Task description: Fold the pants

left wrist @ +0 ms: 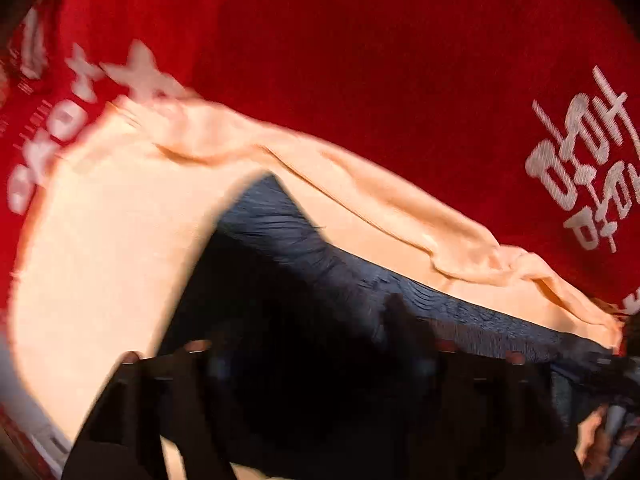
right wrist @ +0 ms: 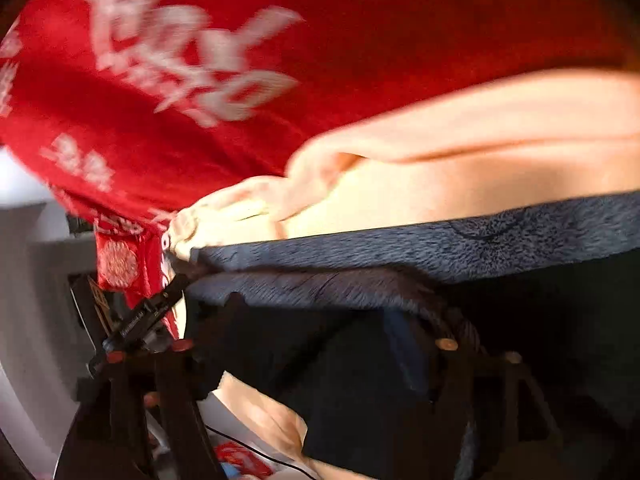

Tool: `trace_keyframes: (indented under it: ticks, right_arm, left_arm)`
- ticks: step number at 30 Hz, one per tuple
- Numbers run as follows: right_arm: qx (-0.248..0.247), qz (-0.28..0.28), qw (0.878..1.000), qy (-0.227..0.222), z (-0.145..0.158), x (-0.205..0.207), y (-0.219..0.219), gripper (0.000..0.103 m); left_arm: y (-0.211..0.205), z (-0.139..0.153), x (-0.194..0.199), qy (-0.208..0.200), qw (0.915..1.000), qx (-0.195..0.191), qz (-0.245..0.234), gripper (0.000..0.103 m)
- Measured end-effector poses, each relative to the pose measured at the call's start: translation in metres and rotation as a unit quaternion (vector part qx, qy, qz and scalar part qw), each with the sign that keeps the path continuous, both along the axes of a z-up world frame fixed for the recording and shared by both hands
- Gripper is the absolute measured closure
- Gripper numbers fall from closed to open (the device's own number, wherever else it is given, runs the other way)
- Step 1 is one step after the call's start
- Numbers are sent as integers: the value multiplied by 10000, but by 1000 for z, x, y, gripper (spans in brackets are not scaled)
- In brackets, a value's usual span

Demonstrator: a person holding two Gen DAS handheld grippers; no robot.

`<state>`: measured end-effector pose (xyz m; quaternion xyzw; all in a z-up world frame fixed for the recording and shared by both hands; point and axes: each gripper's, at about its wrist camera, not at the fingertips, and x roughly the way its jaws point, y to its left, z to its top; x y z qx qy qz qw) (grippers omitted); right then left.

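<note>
My left gripper (left wrist: 320, 354) and right gripper (right wrist: 316, 346) both have jaws spread, pads pressing on nothing — the dark fleece-lined pants (right wrist: 400, 248) drape between and just ahead of each pair, over a peach garment (left wrist: 100, 240) on the red printed cloth (left wrist: 380, 60).

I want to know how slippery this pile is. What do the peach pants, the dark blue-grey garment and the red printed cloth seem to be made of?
Peach pants: soft matte knit, probably cotton jersey; smooth rounded folds.
Dark blue-grey garment: fuzzy fleece or plush; a visible brushed nap.
Red printed cloth: thin woven fabric, maybe polyester, with white print; blur hides the weave.
</note>
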<state>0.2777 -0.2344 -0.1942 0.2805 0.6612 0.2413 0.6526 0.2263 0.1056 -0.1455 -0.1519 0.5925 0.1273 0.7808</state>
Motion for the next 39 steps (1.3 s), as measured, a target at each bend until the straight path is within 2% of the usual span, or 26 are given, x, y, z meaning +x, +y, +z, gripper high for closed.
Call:
trace_keyframes:
  ticks: [2,3,4,5,9,11,13,18,20,24,26,33,39]
  right_arm:
    - [-159,115,9994,-286,19,-9,3,30]
    - [-205,188,9990,-359,24,-14,5,36]
    - [-283,333,9983,-390,26,-20,10,50]
    - [-387,453,9975,-389,24,-23,13,57]
    - [-938,828,9909,-495,-1,-20,30,59]
    - [-1251,897,9855,-719,-11,-10,34,59]
    - [-1282,768,9862,-717,-22,2,31,62]
    - [-697,156,9966,-401,-20,9,12,60]
    - [-638,140,9966,-506,-7,2,5,54]
    - [-645,172,9954,-682,18,-22,-13,45]
    - [-697,161,9954,-635,24,-36,-29,45]
    - [-1014,-205,9936,-450,31,-90,-78,44]
    - [-1235,-610,9899,-342,34,-129,-112,44]
  left_arm:
    - [-2,13,-6,-56,9999,71,-79,33]
    - [-6,14,-10,-22,9998,111,-134,33]
    - [-11,10,-10,59,9996,151,-239,33]
    - [-21,4,-10,172,9988,220,-398,33]
    - [-55,-30,-3,362,9967,297,-657,33]
    - [-68,-46,10,364,9969,370,-595,33]
    - [-73,-58,24,410,9972,431,-450,33]
    - [-84,-64,44,501,9954,706,-411,25]
    - [-89,-57,42,537,9944,792,-443,25]
    - [-106,-30,25,503,9942,733,-612,25]
    - [-119,-21,15,605,9921,815,-744,25]
    - [-174,0,-20,855,9868,707,-1184,25]
    - [-215,8,-43,891,9768,801,-1776,25]
